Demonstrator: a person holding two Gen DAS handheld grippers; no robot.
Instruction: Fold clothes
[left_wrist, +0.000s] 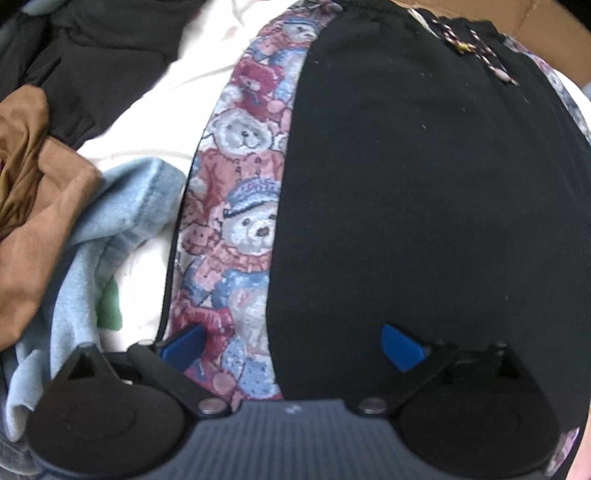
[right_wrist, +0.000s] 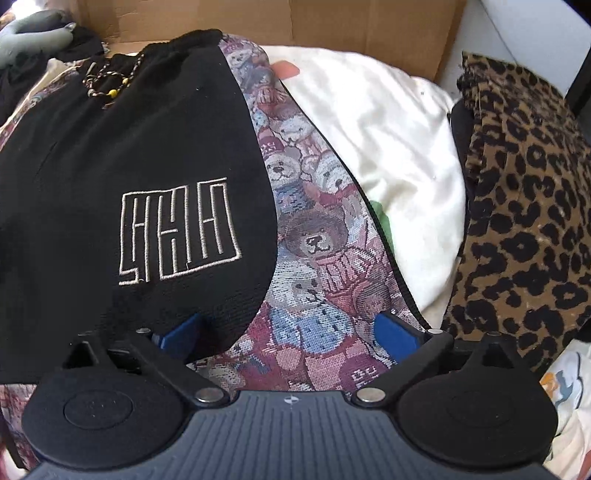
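A black garment (left_wrist: 424, 192) with a drawstring waistband lies flat on a teddy-bear tapestry cloth (left_wrist: 236, 206). In the right wrist view the garment (right_wrist: 122, 147) shows a white embroidered square logo (right_wrist: 177, 232) and its beaded drawstring (right_wrist: 110, 79). My left gripper (left_wrist: 291, 345) is open, low over the garment's lower left edge, one blue finger (left_wrist: 184, 345) over the tapestry, the other on the black fabric. My right gripper (right_wrist: 288, 338) is open at the garment's lower right corner, over the tapestry cloth (right_wrist: 314, 258).
A pile of clothes sits left: brown (left_wrist: 40, 206), light blue (left_wrist: 110, 236), dark ones (left_wrist: 92, 55). A leopard-print garment (right_wrist: 524, 206) lies right on the white sheet (right_wrist: 388, 140). A cardboard box (right_wrist: 332, 22) stands behind.
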